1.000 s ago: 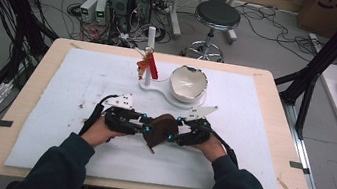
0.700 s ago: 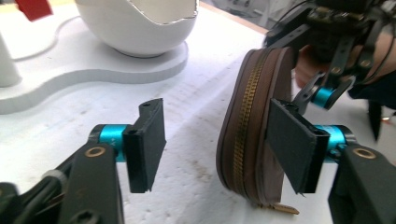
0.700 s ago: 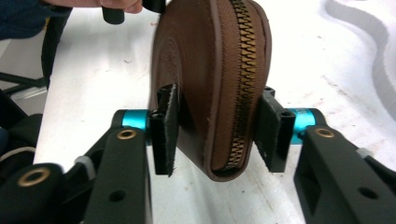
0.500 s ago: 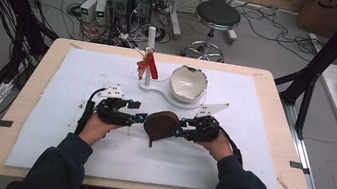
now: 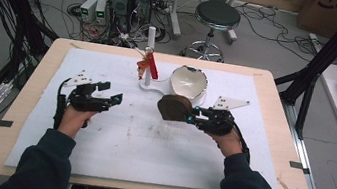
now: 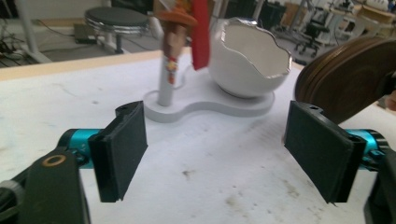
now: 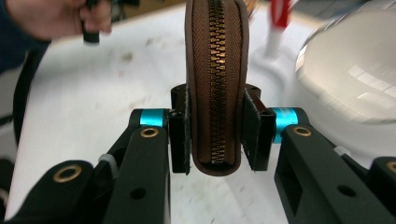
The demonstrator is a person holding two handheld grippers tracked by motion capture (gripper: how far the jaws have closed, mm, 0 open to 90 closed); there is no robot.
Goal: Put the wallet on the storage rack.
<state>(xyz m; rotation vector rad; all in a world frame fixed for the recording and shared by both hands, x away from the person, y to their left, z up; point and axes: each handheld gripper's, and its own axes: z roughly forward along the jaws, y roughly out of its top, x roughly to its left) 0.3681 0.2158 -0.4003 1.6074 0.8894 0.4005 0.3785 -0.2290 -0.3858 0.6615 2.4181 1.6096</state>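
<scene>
At the left of the table (image 5: 21, 118), over the white mat (image 5: 148, 147), the left gripper (image 5: 105, 99) rests in the person's left hand (image 5: 74, 116) with its jaws spread wide and nothing between them; in the left gripper view the two black pads (image 6: 122, 149) stand far apart over bare mat. Beyond it, toward the far middle of the mat, a white stand (image 5: 153, 83) carries a thin post (image 5: 150, 46) with a red and orange piece (image 5: 147, 66) hung on it, and just to the right on the same base sits a white bowl (image 5: 188, 82) shaped like a broken eggshell. Just near of the bowl, a round brown zip pouch (image 5: 174, 108) is gripped by the right gripper (image 5: 196, 115), which the right hand (image 5: 227, 138) holds at the right. In the right gripper view the jaws are drawn in narrow, pressing both flat sides of the pouch (image 7: 214, 84), its zipper edge facing the camera and standing upright. The pouch appears lifted off the mat, close to the bowl's near side.
</scene>
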